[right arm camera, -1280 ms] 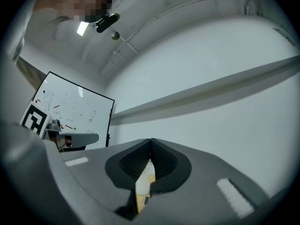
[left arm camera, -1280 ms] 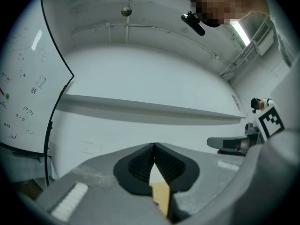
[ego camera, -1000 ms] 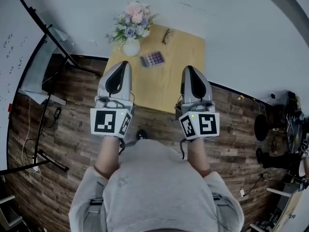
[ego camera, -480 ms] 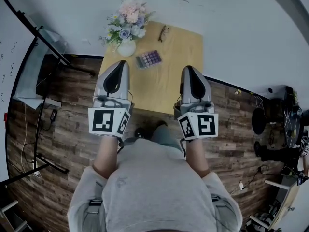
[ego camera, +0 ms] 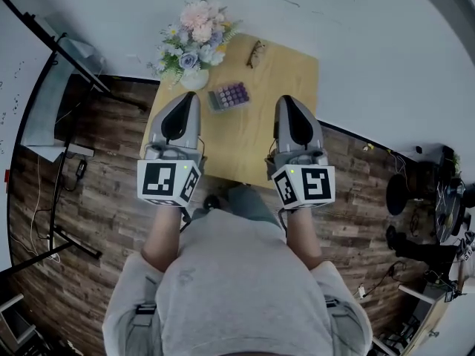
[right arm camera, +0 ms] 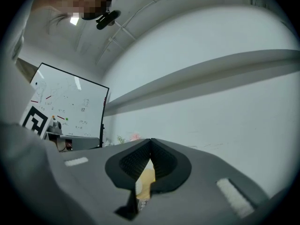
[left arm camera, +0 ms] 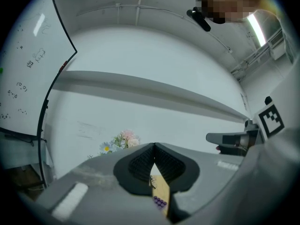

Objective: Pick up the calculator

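Jaws shut, empty, on left gripper (ego camera: 185, 99) and right gripper (ego camera: 286, 102); calculator (ego camera: 228, 96) at twelve o'clock seems light, rigid: pinch long edges

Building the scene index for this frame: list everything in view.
table: 1, light wood, against the white wall
calculator: 1, purple keys, far left part of the table, beside the vase
vase: 1, white, table's far left corner
flowers: 1 bunch, pink, blue and white, in the vase
glasses: 1 pair, dark, far edge of the table
whiteboard: 1, white, black stand, left of the table
floor: dark wood planks
black gear: several, on the floor at right, too small to tell
left gripper: 1, grey, shut, empty, over the table's left side
right gripper: 1, grey, shut, empty, over the table's right side
person's top: grey, bottom of head view
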Demonstrator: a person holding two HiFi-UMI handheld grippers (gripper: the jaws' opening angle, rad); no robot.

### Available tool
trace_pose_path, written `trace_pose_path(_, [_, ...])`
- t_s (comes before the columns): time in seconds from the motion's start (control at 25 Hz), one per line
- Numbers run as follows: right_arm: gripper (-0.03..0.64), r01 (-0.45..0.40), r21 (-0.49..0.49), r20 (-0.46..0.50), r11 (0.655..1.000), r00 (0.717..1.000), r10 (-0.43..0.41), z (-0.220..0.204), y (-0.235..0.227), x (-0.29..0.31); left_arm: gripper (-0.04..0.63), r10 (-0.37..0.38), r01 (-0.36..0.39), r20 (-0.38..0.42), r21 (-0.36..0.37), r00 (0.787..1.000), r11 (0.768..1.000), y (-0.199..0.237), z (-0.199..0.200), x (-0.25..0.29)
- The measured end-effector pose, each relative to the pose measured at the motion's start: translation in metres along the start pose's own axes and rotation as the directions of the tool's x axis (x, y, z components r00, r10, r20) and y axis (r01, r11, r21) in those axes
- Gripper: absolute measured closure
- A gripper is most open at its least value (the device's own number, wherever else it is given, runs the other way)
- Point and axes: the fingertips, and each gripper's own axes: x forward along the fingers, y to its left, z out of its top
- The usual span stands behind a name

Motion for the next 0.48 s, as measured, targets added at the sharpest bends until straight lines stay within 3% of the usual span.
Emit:
trace_pose_path(0.24, [0.614, -0.082, 0.04, -0.106, 0.996, 0.991, 0.086, -0.022, -0.02, 0.045, 0.59, 0.051, -0.053, -0.052, -0.031, 0.997, 0.998, 0.011, -0.016, 0.03])
trace_pose_path(0.48, [0.614, -0.175, 0.115, -0.242, 0.978, 0.95, 0.199, -0.06, -0.03, 0.086, 0.591, 0.11, -0.12, -0.139, -0.065, 0.984, 0.991, 0.019, -0.048, 0.051])
